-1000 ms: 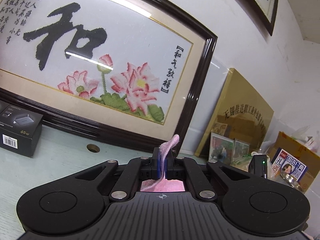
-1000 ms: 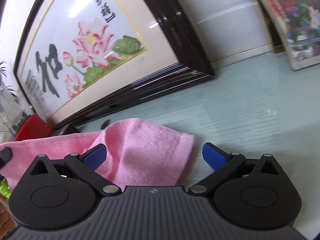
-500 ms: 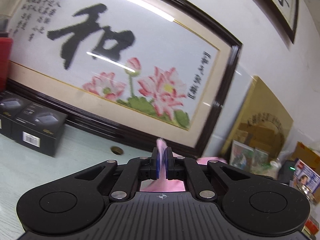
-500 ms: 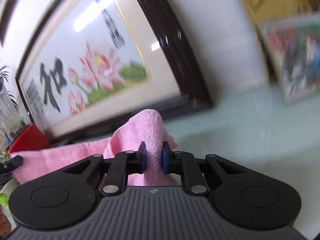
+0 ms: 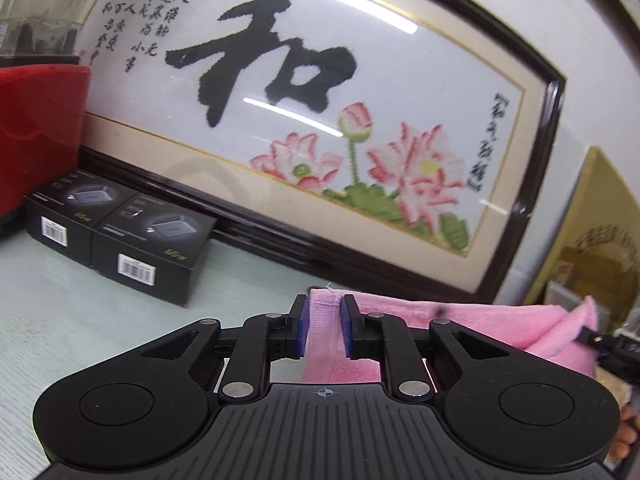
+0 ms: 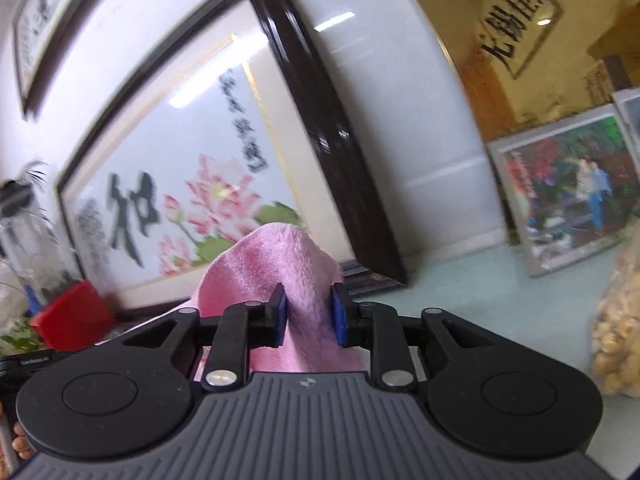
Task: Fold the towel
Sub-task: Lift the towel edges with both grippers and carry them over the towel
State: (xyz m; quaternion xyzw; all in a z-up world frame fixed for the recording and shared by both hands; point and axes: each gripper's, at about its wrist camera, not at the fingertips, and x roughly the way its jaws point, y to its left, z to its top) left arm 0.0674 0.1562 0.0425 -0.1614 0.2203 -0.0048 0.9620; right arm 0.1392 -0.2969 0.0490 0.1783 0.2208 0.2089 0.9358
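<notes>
**Both ends of the towel lifted, hem stretched between my grippers**

Since a second ago my right gripper, which stood wide open over the flat pink towel, has closed on a bunched corner and lifted it off the table; its jaws have just eased a little wider, cloth between them. My left gripper, clamped tight on a thin edge before, has tipped downward, and its jaws have just been opening slightly around a thicker fold.

Left wrist view: my blue pads press on the towel's hemmed corner, so I am grasping it. From there the towel runs off to the right as a long pink band, just above the pale green table, to where the other gripper's black tip meets its far corner. Two black boxes sit well to the left, in front of the framed lotus picture.

Right wrist view: my pads grip a rounded hump of towel that rises above them; the rest trails down and left toward my other hand. A framed photo and a bag of snacks stand to the right.

The towel's long axis lies from one gripper to the other, each holding one end, neither nearer its middle. I judge the fold depends on carrying both corners together across that axis, keeping the edge taut.
</notes>
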